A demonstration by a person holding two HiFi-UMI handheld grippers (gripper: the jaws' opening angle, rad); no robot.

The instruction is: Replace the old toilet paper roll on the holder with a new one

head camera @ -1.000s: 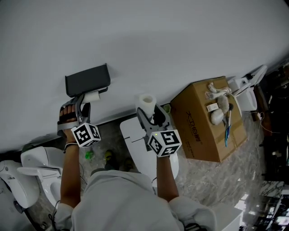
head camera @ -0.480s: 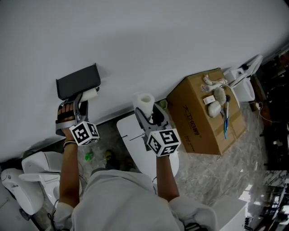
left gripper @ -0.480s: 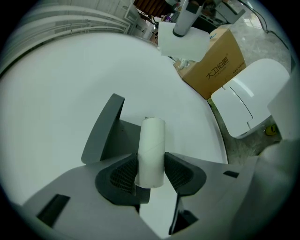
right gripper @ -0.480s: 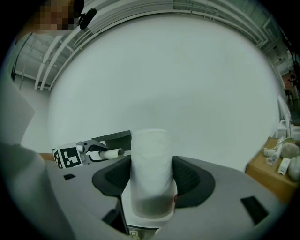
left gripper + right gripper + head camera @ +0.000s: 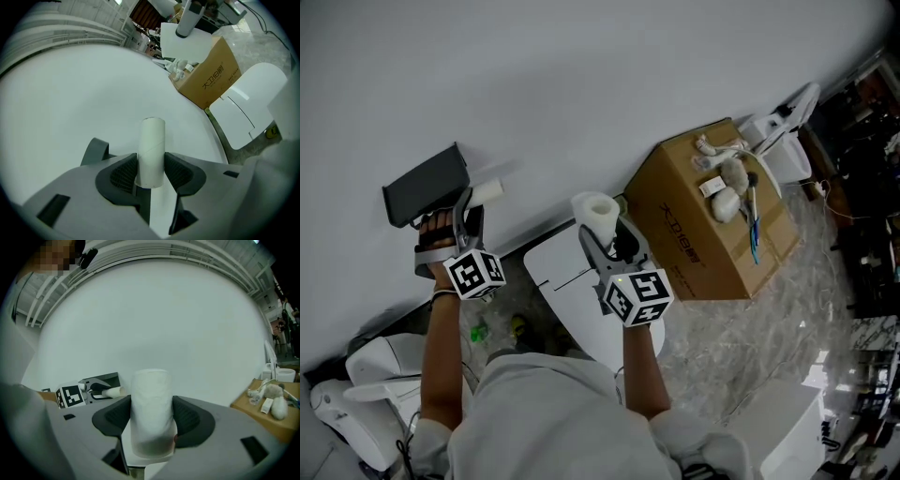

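In my left gripper (image 5: 472,201) lies the old bare cardboard tube (image 5: 486,192), just right of the black wall holder (image 5: 425,185) and apart from it. The left gripper view shows the tube (image 5: 151,150) upright between both pads (image 5: 123,174). Those jaws have just been closing a little, and they press on the tube. My right gripper (image 5: 606,234) is shut on a full white toilet paper roll (image 5: 596,212), held upright in front of the wall. In the right gripper view the roll (image 5: 151,408) fills the jaws, with the holder (image 5: 104,379) and old tube (image 5: 112,391) at the left.
A brown cardboard box (image 5: 712,234) with small items on top stands against the wall at the right. A white oval lid (image 5: 572,295) lies on the floor below my right gripper. White toilet fixtures (image 5: 380,380) stand at the lower left. Marbled floor spreads right.
The left gripper has pulled the cardboard tube out from under the black holder and to the right. The right gripper, with the new roll, has shifted slightly left.
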